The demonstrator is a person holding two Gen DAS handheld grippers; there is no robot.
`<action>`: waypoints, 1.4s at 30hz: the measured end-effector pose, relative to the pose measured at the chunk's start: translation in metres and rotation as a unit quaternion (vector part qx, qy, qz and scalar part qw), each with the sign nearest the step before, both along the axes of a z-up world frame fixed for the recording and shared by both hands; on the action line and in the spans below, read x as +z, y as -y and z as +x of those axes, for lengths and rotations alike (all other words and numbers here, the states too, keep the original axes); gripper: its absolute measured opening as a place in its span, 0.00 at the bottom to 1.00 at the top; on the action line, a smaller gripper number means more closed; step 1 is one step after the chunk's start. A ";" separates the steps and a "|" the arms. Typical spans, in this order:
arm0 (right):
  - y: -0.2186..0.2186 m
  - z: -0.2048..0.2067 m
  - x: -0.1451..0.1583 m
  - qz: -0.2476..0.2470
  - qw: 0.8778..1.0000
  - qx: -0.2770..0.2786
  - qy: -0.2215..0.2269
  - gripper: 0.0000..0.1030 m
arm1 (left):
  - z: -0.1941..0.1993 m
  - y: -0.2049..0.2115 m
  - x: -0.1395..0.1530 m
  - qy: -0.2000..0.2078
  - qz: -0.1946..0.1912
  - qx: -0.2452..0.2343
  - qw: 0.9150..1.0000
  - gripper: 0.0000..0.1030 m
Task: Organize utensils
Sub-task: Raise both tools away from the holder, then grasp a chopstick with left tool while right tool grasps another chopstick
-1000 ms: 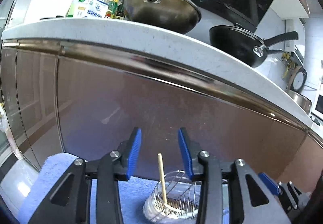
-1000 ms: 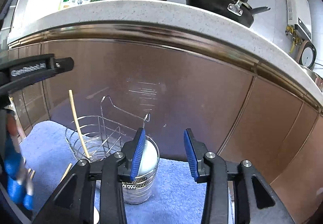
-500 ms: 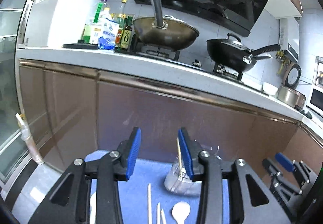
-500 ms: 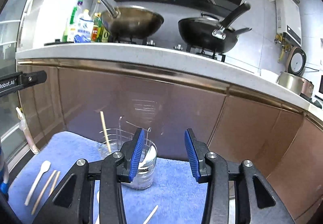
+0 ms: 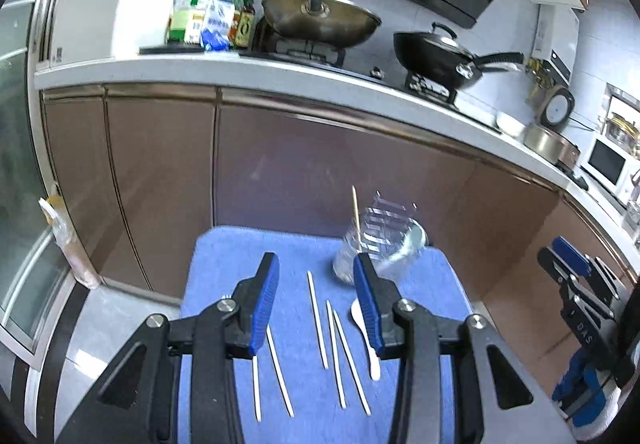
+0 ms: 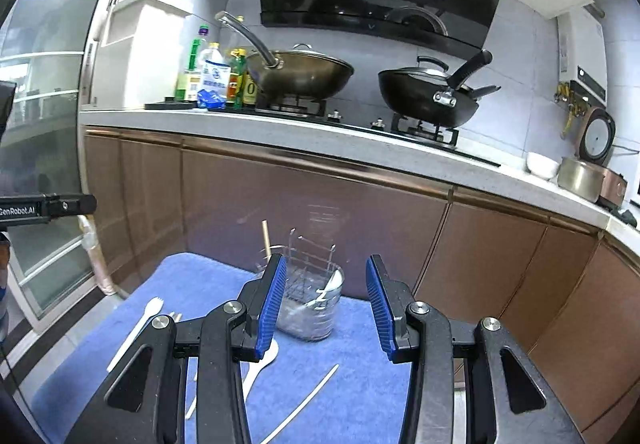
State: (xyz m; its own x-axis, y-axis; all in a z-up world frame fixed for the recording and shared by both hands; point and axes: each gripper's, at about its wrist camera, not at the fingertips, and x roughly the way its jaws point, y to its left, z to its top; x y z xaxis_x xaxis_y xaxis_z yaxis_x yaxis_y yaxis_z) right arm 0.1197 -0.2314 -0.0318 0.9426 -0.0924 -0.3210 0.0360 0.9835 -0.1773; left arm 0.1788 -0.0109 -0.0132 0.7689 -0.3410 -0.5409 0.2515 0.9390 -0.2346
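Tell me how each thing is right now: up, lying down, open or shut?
Left tongs: open, empty.
Right tongs: open, empty.
Wire utensil holder: upright on the blue mat.
Wooden chopstick in holder: standing, leaning.
White spoon in holder: leaning on the rim.
Loose pale chopsticks: lying flat.
White plastic fork: lying flat.
Black lidded pan: on the stove.

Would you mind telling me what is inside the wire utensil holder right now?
The wire utensil holder has one chopstick standing in it and a white spoon; its bottom is blurred, so anything lower is unclear.
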 end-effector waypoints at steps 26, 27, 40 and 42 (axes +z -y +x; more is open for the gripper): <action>0.050 0.069 -0.112 0.091 0.981 0.007 -0.169 0.31 | 0.093 0.034 -0.137 -0.212 0.032 -0.054 0.975 0.35; 0.055 0.076 -0.122 0.097 0.978 0.001 -0.184 0.29 | 0.099 0.035 -0.143 -0.220 0.031 -0.054 0.974 0.35; 0.103 0.154 -0.207 0.187 0.923 -0.049 -0.332 0.22 | 0.198 0.080 -0.214 -0.316 0.037 -0.051 0.947 0.35; 0.105 0.162 -0.212 0.187 0.918 -0.052 -0.346 0.22 | 0.208 0.088 -0.221 -0.323 0.043 -0.051 0.944 0.35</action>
State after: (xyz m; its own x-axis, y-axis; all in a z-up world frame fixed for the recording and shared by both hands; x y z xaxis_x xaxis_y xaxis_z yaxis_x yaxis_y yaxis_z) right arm 0.2822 -0.3368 -0.2434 0.4935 0.0692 -0.8670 0.1391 0.9777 0.1572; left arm 0.3872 -0.0988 -0.2344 0.2342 -0.3293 -0.9147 0.1721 0.9401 -0.2943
